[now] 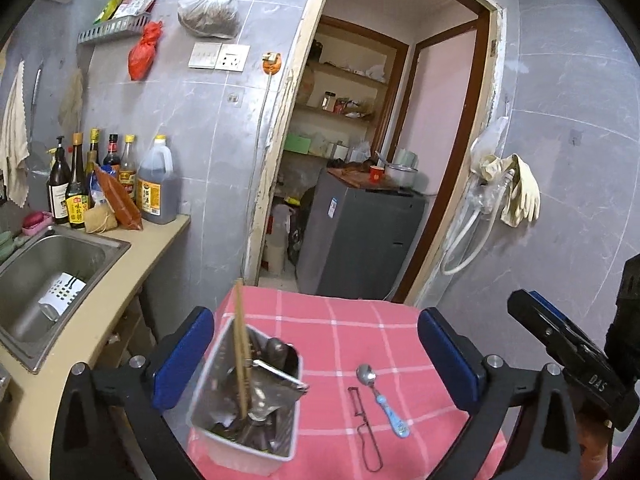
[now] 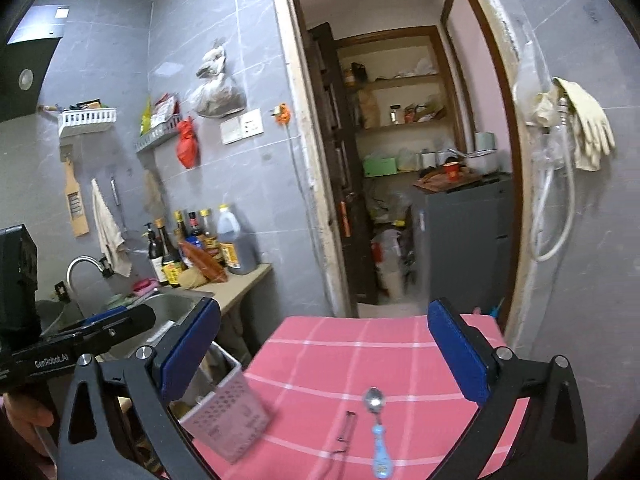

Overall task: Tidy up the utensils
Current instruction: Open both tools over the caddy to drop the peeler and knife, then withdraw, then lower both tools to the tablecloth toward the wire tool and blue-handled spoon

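Blue-padded fingers point(image 1: 188, 356) of the left claw point(image 1: 316, 360) were spread wide, nothing pressed between them, though the white utensil holder point(image 1: 248, 408) stood just inside the left pad. Chopsticks point(image 1: 241, 344) leaned upright in that holder among darker utensils (too jumbled to name). Further right on the pink checked tabletop point(image 1: 380, 320) lay a thin wire tool point(image 1: 364, 428) and, just beside it, a spoon with a blue handle point(image 1: 380, 398), both outside the holder.

The right claw point(image 2: 324, 356) was likewise held wide and empty, with the spoon point(image 2: 378, 428) lying between its fingers, near the lower edge of its view.

It was judged that the spoon should be taken next: the right claw would best be lowered squarely over the handle, closed across its narrow width, then lifted clear before being carried to the holder, whose leaning chopsticks might be knocked.
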Action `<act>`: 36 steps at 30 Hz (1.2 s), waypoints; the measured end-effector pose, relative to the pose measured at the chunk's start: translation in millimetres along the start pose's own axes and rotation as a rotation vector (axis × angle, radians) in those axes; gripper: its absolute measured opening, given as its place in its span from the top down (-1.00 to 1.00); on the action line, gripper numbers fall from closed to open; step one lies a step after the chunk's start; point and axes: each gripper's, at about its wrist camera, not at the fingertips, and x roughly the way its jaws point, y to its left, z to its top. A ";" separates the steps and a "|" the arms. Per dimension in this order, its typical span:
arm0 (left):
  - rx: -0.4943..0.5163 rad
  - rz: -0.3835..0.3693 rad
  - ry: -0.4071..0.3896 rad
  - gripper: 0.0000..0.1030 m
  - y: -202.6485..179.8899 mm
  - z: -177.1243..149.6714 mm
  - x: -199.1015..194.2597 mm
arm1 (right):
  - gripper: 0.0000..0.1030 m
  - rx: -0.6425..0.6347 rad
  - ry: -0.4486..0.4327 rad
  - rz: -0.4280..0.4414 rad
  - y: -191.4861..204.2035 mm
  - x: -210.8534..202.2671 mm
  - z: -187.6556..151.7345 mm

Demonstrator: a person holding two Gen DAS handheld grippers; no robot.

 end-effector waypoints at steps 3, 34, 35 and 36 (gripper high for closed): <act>0.010 -0.001 0.002 -0.99 -12.8 -4.4 7.1 | -0.98 0.000 0.000 -0.026 -15.1 -6.2 -1.3; -0.017 0.050 0.276 -0.99 -78.0 -112.0 124.9 | -0.96 0.100 0.321 0.085 -183.8 82.7 -105.6; -0.022 0.055 0.279 -0.99 -76.6 -117.2 127.7 | -0.96 0.099 0.330 0.099 -183.5 89.1 -111.7; -0.027 0.061 0.285 -0.99 -75.4 -122.8 130.7 | -0.94 0.097 0.340 0.110 -183.1 94.6 -116.3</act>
